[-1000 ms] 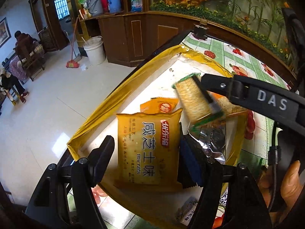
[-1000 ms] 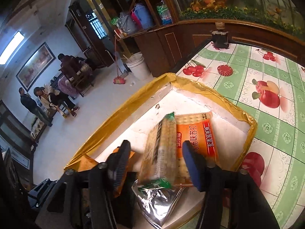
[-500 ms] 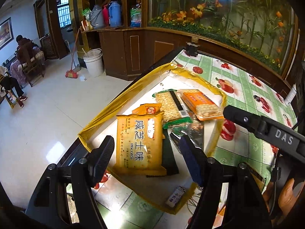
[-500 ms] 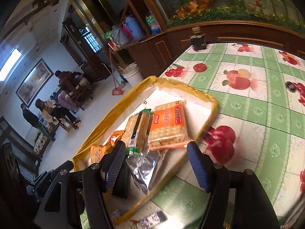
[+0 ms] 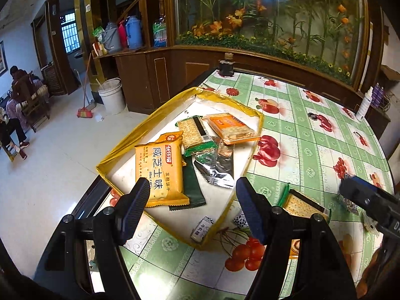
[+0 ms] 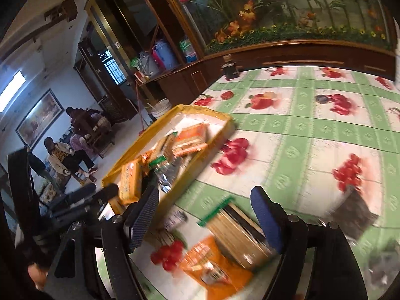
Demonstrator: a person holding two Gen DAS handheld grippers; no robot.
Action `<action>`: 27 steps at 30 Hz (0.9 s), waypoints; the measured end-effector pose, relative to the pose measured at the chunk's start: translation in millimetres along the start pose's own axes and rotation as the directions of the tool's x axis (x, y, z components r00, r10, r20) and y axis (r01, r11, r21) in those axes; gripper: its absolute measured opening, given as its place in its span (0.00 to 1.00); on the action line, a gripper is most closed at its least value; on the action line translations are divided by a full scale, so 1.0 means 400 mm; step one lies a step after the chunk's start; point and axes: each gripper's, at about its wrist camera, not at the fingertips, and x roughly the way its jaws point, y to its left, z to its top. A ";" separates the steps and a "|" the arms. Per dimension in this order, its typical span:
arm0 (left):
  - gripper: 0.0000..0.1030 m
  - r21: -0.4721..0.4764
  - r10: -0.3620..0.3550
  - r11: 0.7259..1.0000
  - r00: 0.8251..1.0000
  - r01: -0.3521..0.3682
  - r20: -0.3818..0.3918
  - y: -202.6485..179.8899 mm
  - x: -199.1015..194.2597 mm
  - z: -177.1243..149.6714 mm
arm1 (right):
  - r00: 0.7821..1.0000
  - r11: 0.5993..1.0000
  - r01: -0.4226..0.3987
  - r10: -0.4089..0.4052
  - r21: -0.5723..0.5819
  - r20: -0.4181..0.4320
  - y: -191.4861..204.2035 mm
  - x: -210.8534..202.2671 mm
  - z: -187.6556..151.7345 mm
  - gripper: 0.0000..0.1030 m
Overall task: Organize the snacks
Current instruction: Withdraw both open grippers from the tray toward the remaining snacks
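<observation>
Daylit, fisheye-warped edges; right wrist view motion-blurred, left sharp.

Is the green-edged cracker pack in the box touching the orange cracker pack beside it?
Apart. The left wrist view shows bare white box floor between the green-edged cracker pack and the orange cracker pack.

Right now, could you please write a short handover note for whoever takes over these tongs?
Left tongs: open, empty, over the tray's near end.
Right tongs: jaws have just been opening, nothing between them.
Yellow tray: holds the yellow biscuit bag, green cracker pack, orange cracker pack, silver wrapper and others.
Left: cracker pack, orange packet and dark packet lie on the tablecloth.
</observation>
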 end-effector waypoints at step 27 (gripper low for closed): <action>0.71 0.226 -0.179 0.949 0.967 0.219 -0.183 -0.172 0.003 -0.119 | 0.975 0.973 0.224 -0.224 0.064 -0.006 -0.201 -0.255 -0.257 0.80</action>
